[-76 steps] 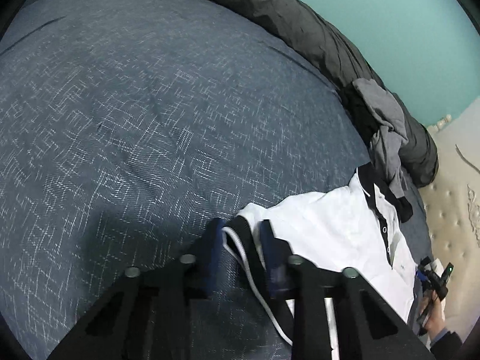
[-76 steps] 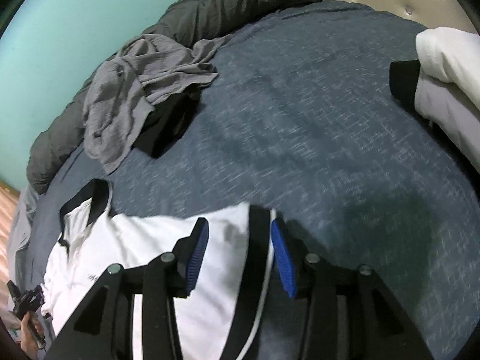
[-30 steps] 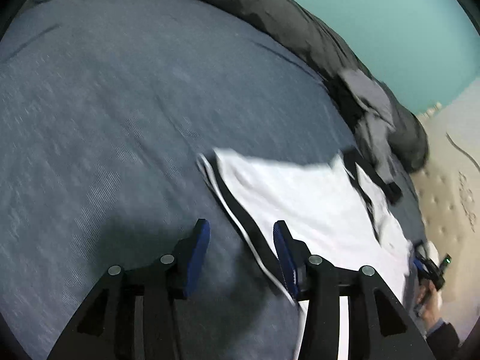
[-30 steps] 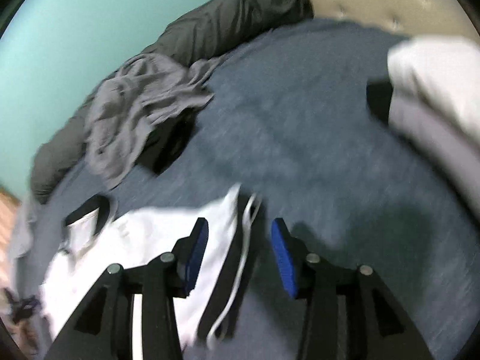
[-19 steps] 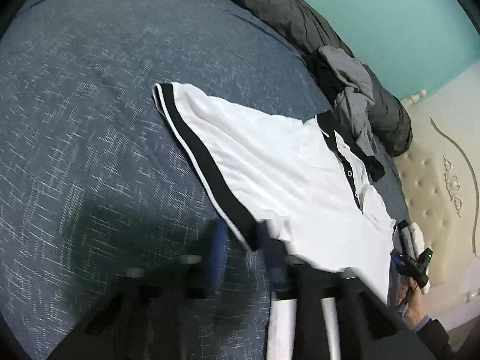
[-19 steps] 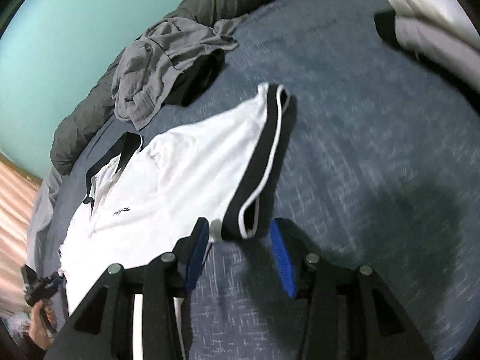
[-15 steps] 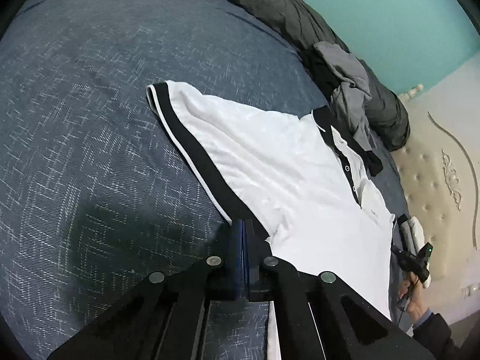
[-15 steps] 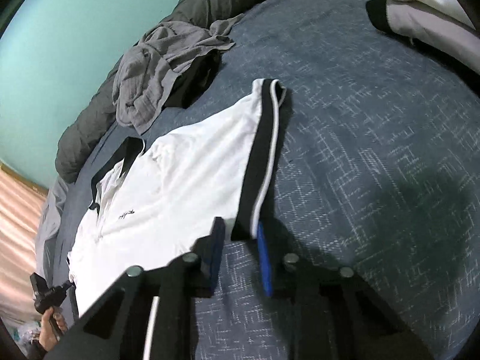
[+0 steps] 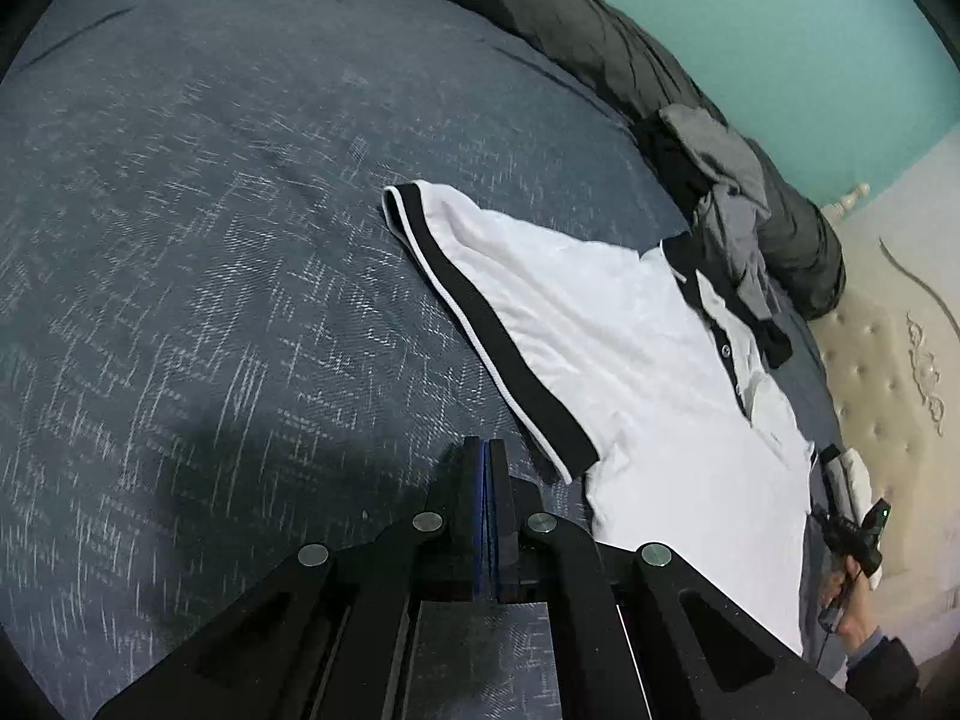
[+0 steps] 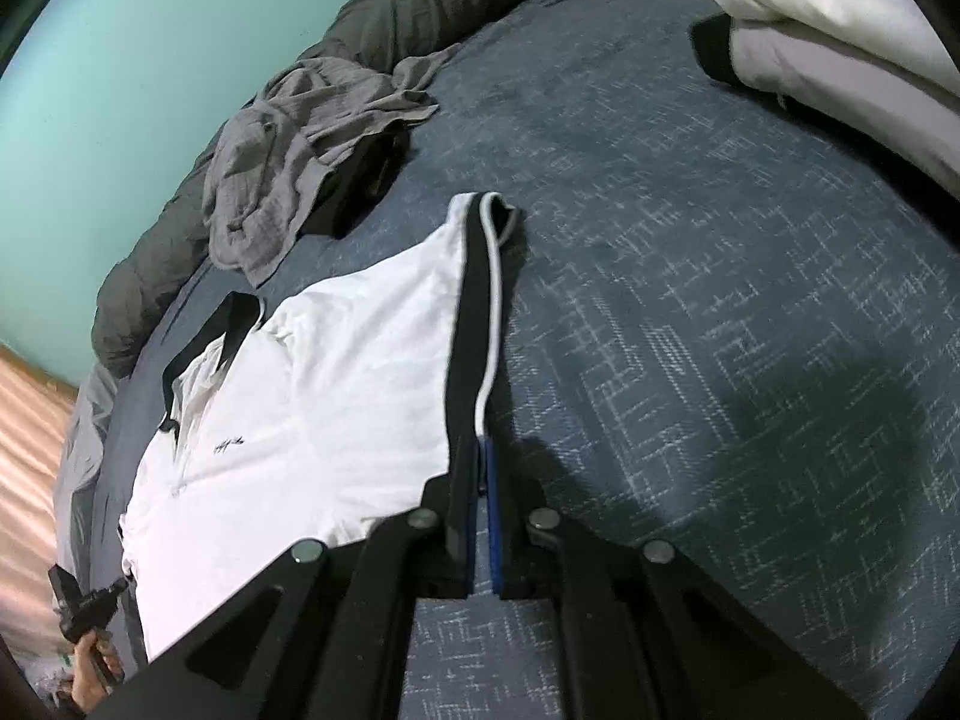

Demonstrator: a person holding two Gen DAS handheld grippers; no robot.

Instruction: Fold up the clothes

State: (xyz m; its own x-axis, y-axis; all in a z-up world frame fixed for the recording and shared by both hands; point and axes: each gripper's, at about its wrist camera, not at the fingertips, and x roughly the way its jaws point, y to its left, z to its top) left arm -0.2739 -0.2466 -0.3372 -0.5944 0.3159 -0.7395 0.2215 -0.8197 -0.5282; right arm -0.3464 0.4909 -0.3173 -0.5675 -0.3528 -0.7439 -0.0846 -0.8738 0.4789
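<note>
Shirt: I see a white polo shirt (image 9: 636, 360) with a black collar and a black band along the hem, lying flat, front side up, on the blue-grey bedspread (image 9: 180, 240).
Long axis: in my left wrist view it runs from the hem band (image 9: 480, 324) at centre out to the collar (image 9: 699, 276) at the right. In my right wrist view the same shirt (image 10: 336, 384) has its hem band (image 10: 474, 330) toward the middle of the bed and its collar (image 10: 210, 330) toward the left.
Left gripper (image 9: 486, 462): my jaws are pressed together with nothing between them, just beside the near corner of the hem band and not touching it.
Right gripper (image 10: 480, 462): my jaws are clenched on the other corner of the hem band, its white edge trim running into the narrow gap.
Beyond the collar: a crumpled grey garment (image 10: 300, 144) lies over something black, against a rolled dark duvet (image 9: 570, 18) along the teal wall (image 9: 780, 30).
Far right of my right view: folded white and grey clothes (image 10: 840, 30) sit stacked, well apart from the polo.
Headboard: a cream tufted panel (image 9: 888, 372) stands past the collar end.
</note>
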